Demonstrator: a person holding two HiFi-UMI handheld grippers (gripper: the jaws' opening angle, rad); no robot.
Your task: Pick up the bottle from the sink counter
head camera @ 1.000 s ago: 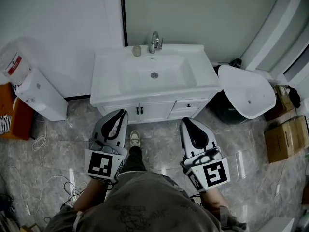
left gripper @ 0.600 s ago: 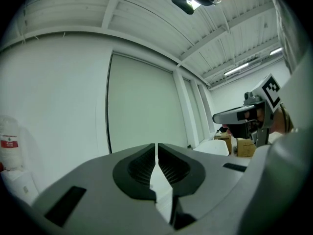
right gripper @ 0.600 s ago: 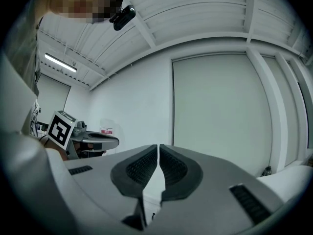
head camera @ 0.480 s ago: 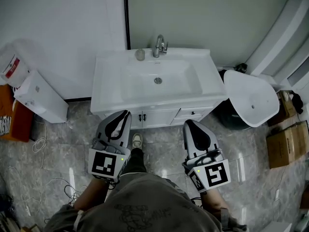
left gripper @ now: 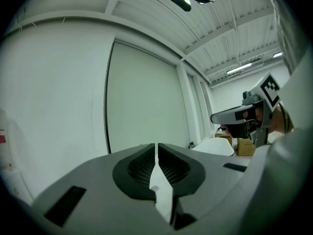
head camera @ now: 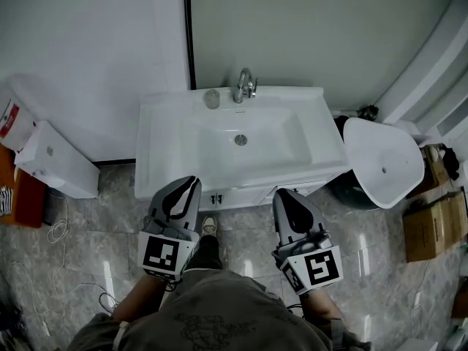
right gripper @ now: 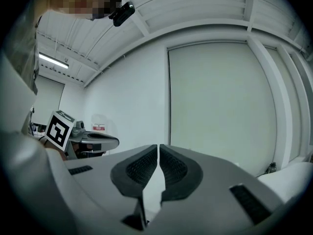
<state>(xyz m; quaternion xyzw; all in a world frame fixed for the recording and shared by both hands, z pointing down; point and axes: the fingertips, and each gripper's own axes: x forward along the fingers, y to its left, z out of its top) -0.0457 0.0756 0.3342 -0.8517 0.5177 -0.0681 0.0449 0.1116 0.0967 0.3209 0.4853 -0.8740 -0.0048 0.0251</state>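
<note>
A small greyish bottle [head camera: 212,99] stands upright at the back of the white sink counter [head camera: 157,134], just left of the chrome faucet [head camera: 245,86]. My left gripper [head camera: 191,183] is held in front of the vanity's left door, shut and empty. My right gripper [head camera: 280,197] is level with it before the right door, also shut with nothing between its jaws. Both sit well short of the bottle. In the left gripper view the left gripper [left gripper: 156,148] points at the wall; in the right gripper view the right gripper [right gripper: 159,149] does the same. Neither gripper view shows the bottle.
A white toilet tank [head camera: 55,168] stands at the left by an orange object [head camera: 14,196]. A loose white basin [head camera: 384,161] leans over a dark bin at the right, beside cardboard boxes [head camera: 431,221]. Cables [head camera: 55,232] lie on the grey marble floor. My shoe [head camera: 208,227] shows below the vanity doors.
The view has closed in on the vanity: the sink sits lower and larger in the frame. Both grippers keep their pose, still shut, nearer the cabinet front.
</note>
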